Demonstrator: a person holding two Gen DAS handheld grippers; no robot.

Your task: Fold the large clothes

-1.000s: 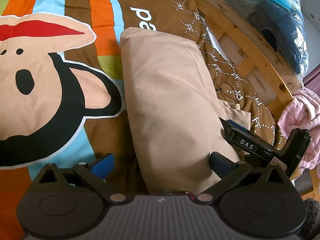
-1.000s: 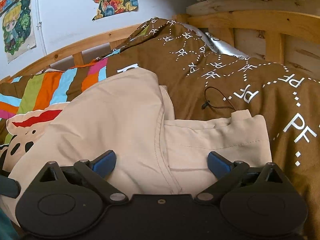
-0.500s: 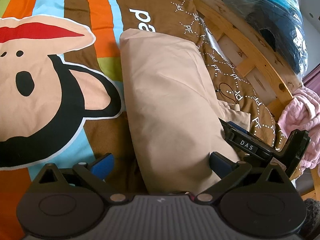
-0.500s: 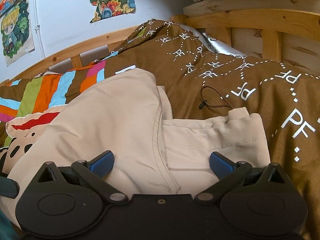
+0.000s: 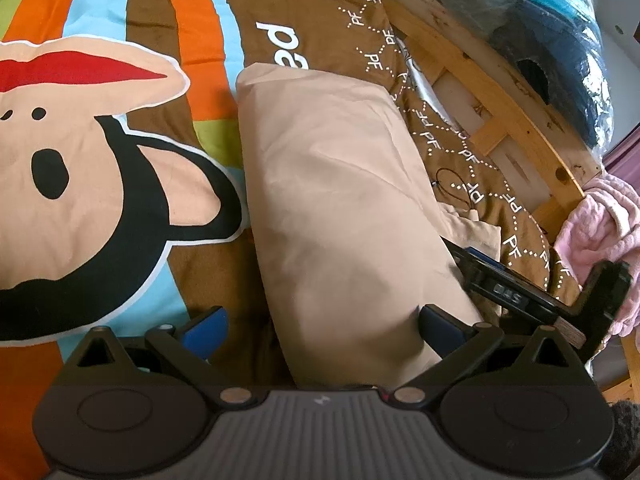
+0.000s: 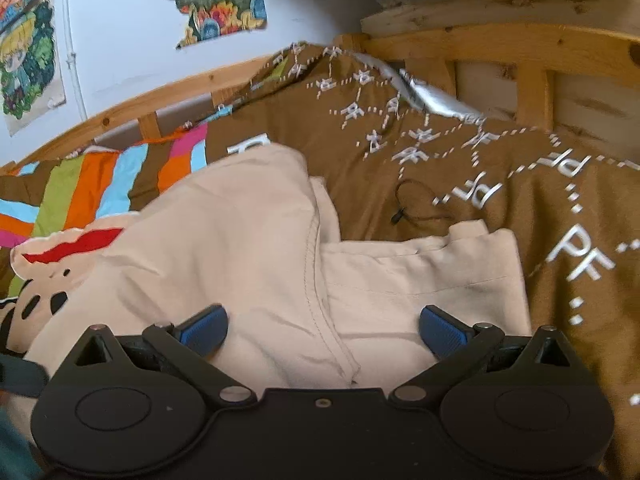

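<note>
A beige garment (image 5: 344,200) lies folded into a long narrow bundle on the bed, running away from me. In the right wrist view the same beige garment (image 6: 248,256) shows a stitched seam and a flat lower layer sticking out to the right. My left gripper (image 5: 322,326) is open, its blue pads wide apart over the bundle's near end. My right gripper (image 6: 322,328) is open too, hovering low over the seam with nothing pinched. The right gripper's black body (image 5: 532,292) shows beside the bundle in the left wrist view.
The bed carries a striped cartoon-monkey quilt (image 5: 80,168) and a brown quilt with white letters (image 6: 500,184). A wooden bed rail (image 5: 492,92) runs along the right, with bagged bedding (image 5: 552,28) behind it. A pink blanket (image 5: 604,224) hangs at the right. Posters (image 6: 216,0) hang on the wall.
Both grippers stay open. The right wrist view has lifted and tilted, showing more wall and headboard; the left view has shifted slightly. The garment has not moved.
</note>
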